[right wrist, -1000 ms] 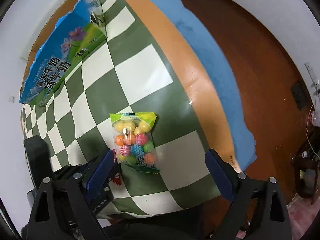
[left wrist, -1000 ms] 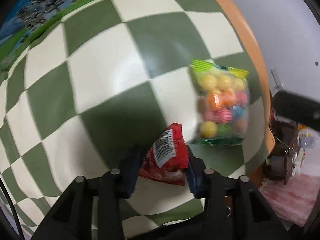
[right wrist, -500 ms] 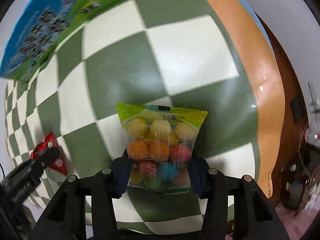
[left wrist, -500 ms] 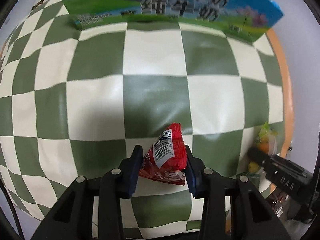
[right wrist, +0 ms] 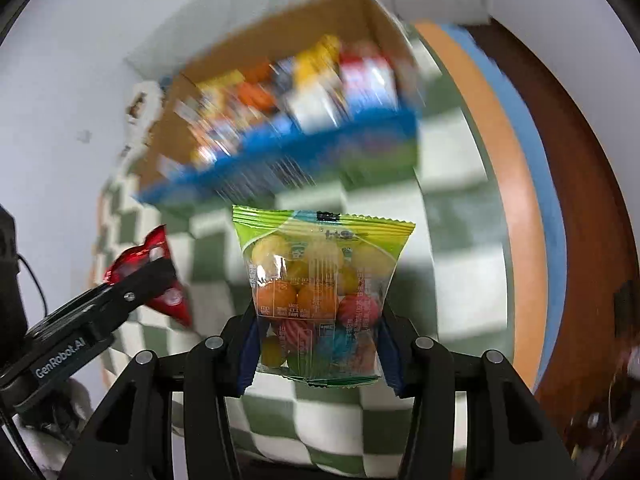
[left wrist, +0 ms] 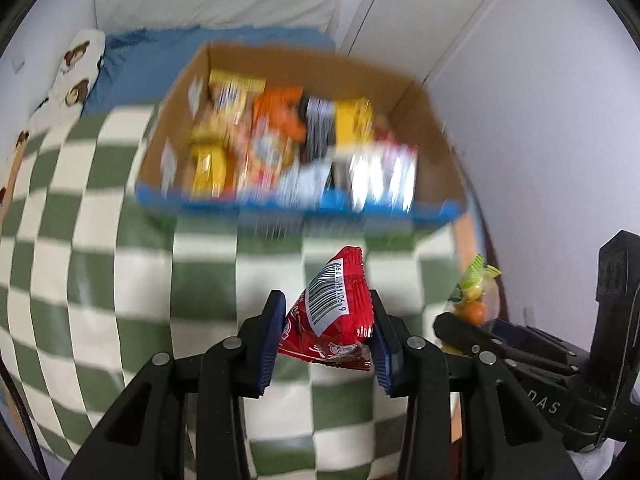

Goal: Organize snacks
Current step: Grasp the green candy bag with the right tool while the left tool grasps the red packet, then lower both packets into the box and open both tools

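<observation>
My left gripper (left wrist: 327, 330) is shut on a small red snack packet (left wrist: 334, 312) with a white barcode label, held above the checked cloth. My right gripper (right wrist: 318, 344) is shut on a clear bag of coloured candy balls (right wrist: 320, 292) with a green top. Each gripper shows in the other's view: the right one (left wrist: 472, 322) with its candy bag (left wrist: 476, 292) at the right, the left one (right wrist: 160, 280) with the red packet (right wrist: 160, 252) at the left. Ahead stands an open cardboard box (left wrist: 424, 100) (right wrist: 288, 152) with a blue front, holding several blurred snack packs.
A green and cream checked cloth (left wrist: 100, 280) covers the table, whose orange edge (right wrist: 500, 160) runs along the right. A blue mat (right wrist: 556, 240) and brown floor lie beyond that edge. White walls and a door stand behind the box.
Both grippers have risen from the cloth with their packets and tilted up toward the box, whose open inside now shows. The right gripper closed on the candy bag during this second.
</observation>
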